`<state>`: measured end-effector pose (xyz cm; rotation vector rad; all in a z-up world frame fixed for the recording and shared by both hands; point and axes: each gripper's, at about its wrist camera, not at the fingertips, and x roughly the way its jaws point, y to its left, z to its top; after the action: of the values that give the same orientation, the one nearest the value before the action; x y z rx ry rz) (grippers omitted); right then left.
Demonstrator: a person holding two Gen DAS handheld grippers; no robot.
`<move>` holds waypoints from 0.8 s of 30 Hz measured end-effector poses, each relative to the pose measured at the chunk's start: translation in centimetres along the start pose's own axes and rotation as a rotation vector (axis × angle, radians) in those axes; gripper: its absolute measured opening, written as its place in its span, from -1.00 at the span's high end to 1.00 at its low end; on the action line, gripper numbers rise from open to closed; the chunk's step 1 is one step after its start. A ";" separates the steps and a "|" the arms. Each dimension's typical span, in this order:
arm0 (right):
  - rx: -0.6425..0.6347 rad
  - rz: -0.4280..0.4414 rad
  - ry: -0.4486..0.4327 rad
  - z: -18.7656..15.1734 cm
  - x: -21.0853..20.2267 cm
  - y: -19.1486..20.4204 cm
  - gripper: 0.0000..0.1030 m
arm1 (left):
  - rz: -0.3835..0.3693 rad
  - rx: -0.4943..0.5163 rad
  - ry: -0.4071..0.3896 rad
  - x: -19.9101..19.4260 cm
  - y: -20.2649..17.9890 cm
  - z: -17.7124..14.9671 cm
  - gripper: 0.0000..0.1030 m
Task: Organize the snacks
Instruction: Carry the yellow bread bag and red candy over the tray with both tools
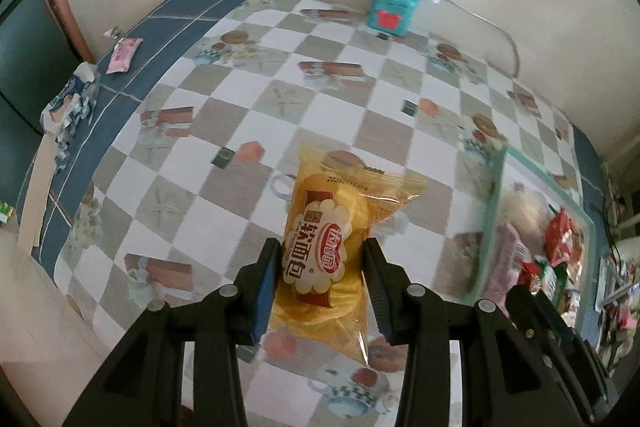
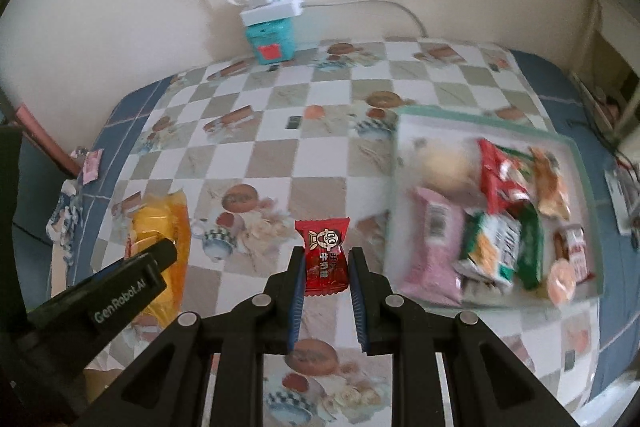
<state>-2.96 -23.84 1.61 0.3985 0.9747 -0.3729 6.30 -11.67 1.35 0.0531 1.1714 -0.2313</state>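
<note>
We note, at the tabletop's (image 1: 280,39) left edge, a small pink sachet (image 1: 122,55) on the blue border. The left tongs (image 1: 322,259) are clamped on a yellow bread packet (image 1: 332,247), held above the checked cloth. The right tongs (image 2: 325,259) are clamped on a red candy (image 2: 325,255), likewise clear of the cloth. Toward the right edge sits the green-rimmed tray (image 2: 404,131), filled with mixed snack packets. A teal box (image 2: 272,41) stands at the far edge.

Home room, patterned checkered tablecloth (image 1: 320,75) on table, cream wall, teal box (image 2: 272,43), power strip (image 2: 272,9)
</note>
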 end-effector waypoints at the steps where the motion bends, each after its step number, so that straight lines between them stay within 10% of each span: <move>1: 0.011 0.000 -0.003 -0.1 -0.1 -0.5 0.56 | 0.005 0.012 -0.005 -0.2 -0.6 -0.2 0.16; 24: 0.301 -0.124 -0.012 0.4 -1.3 -16.5 0.56 | -0.130 0.257 -0.002 1.0 -14.1 -3.1 0.16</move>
<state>-11.21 -38.15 0.29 0.6094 0.9357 -0.6376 0.97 -25.09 0.37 0.2028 1.1388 -0.4962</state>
